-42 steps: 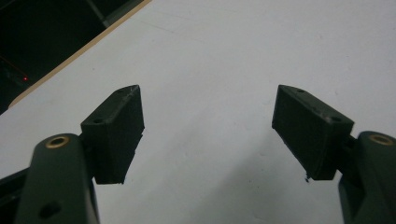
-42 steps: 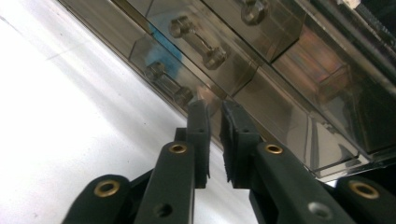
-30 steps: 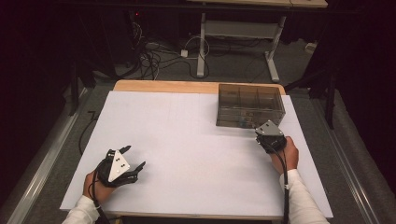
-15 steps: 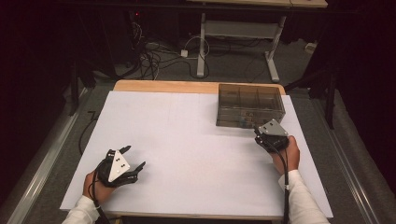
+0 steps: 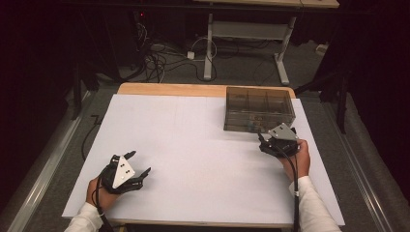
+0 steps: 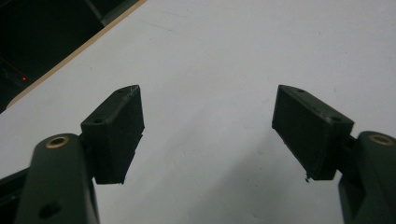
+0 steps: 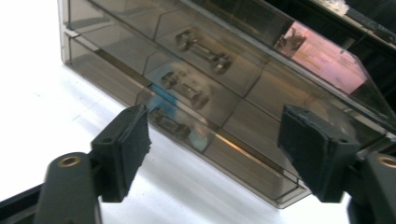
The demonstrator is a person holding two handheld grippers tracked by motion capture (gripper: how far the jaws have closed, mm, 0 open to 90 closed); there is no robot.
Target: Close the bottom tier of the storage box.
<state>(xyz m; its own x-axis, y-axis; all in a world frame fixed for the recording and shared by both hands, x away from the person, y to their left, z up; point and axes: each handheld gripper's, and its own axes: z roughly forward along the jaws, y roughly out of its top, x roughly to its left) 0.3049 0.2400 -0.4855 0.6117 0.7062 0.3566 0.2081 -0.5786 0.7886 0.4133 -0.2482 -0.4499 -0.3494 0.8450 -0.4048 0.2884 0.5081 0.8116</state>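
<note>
A smoky clear plastic box (image 5: 258,108) with several compartments stands at the table's far right. In the right gripper view its front wall (image 7: 261,93) is close ahead, and metal bolts (image 7: 203,51) lie inside. My right gripper (image 5: 267,137) points at the box's near right corner. Its jaws have just been opening and now stand wide (image 7: 215,121) with nothing gripped between them. My left gripper (image 5: 140,162) rests near the front left of the table. It is open (image 6: 208,93) over bare white surface.
The white table top (image 5: 193,145) has a wooden strip (image 5: 169,89) along its far edge. Beyond it are cables and a desk frame (image 5: 241,29) on the floor. A dark drop borders the table on both sides.
Both hands have stayed in place. The right gripper's jaws look slightly wider apart in front of the box than before.
</note>
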